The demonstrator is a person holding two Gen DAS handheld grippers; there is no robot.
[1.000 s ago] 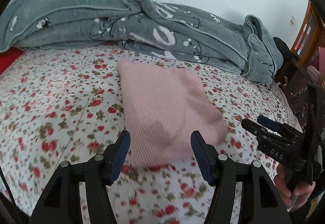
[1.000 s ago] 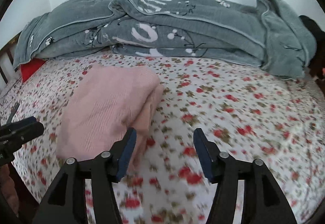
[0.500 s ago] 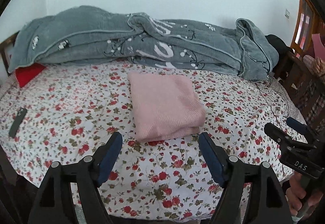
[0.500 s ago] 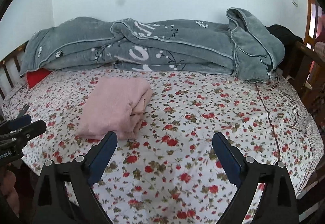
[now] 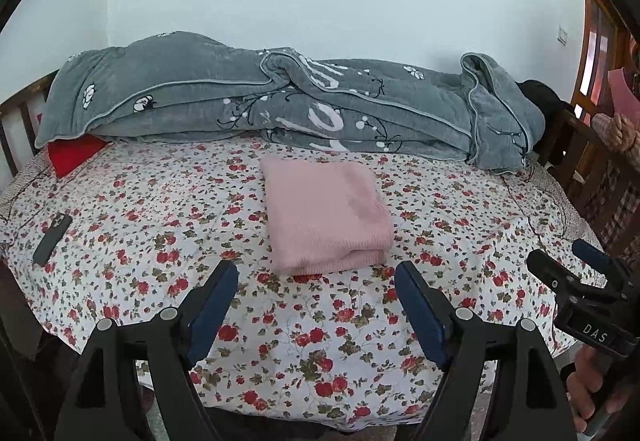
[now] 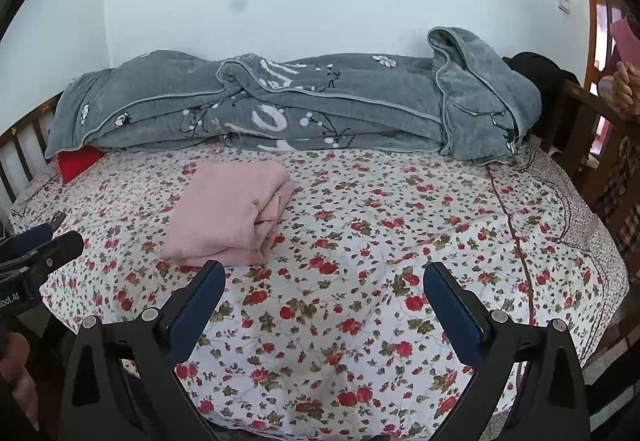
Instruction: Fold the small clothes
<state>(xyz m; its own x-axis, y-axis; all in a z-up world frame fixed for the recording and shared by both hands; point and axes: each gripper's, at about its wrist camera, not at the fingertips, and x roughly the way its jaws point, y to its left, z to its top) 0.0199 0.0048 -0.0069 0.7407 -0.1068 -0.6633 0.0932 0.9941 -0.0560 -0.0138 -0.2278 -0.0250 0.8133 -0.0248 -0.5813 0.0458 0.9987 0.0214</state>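
White wall and a heaped grey quilt back the floral-sheeted bed, where the pink garment lies as a squared, layered bundle near the middle, toward the bed's left side. Both tools hover off the near edge: the left hand-held gripper and right hand-held gripper have jaws spread wide, holding nothing. Folding looks finished for this piece; no other unfolded clothes show on the sheet.

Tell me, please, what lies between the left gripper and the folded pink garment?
Only bare floral bedsheet separates the left gripper from the pink garment, clearest in the left wrist view.
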